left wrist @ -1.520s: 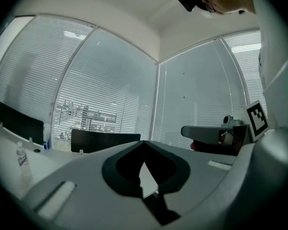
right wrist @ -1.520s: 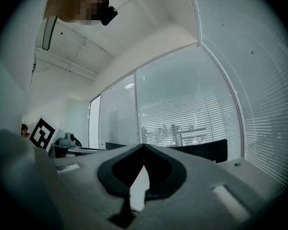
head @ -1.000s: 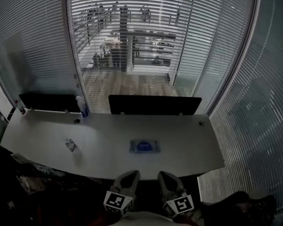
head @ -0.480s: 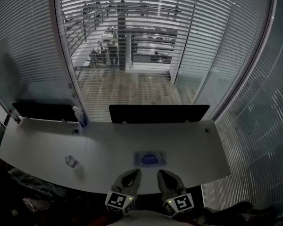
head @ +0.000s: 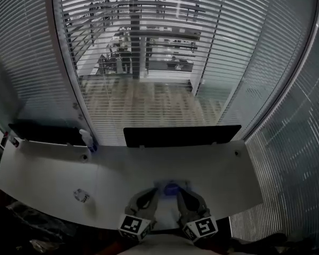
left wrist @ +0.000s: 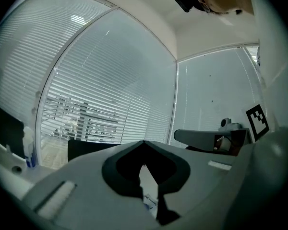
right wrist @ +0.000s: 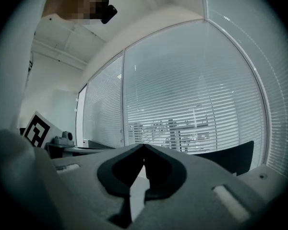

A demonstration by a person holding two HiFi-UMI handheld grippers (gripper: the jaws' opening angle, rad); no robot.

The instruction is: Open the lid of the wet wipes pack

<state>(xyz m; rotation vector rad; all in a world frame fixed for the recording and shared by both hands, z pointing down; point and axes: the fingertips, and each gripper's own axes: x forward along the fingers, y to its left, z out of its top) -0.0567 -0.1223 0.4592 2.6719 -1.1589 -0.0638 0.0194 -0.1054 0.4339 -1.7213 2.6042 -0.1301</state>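
**A:** Nearest first. At 6 o'clock in the head view sit the two marker cubes [head: 134,226], showing black-and-white squares and no words at all.

**B:** And the jaws?

**A:** The left gripper [left wrist: 144,143] has its tips pinched together with nothing between them. The right gripper [right wrist: 144,146] is the same, closed tight and empty. Both point level across the surface [head: 42,179].

**B:** Where's the target?

**A:** The wet wipes pack [head: 162,184] lies flat at 12 o'clock from the gripper tips, just beyond them and partly tucked between the two. Its blue lid [head: 172,186] looks to be lying flat. I'd judge it still closed, though the tips cover part of the pack.

**B:** So how far along is the task?

**A:** Early, by my reading. The grippers are up at the pack, but I can't see either one touching the lid. Catching its edge and lifting it is all still to do.

**B:** Any writing on it?

**A:** There's print on the pack, but it's too small to read. A sliver of it shows through the left gripper's view and is just as illegible.

**B:** Further out?

**A:** A small bottle [head: 81,195] lies at 9 o'clock, well apart from the pack, its label unreadable. A spray bottle [head: 86,139] stands at 10 o'clock on the far edge. A dark panel [head: 181,136] stands at 12 o'clock, with the blinds [head: 149,47] behind it.
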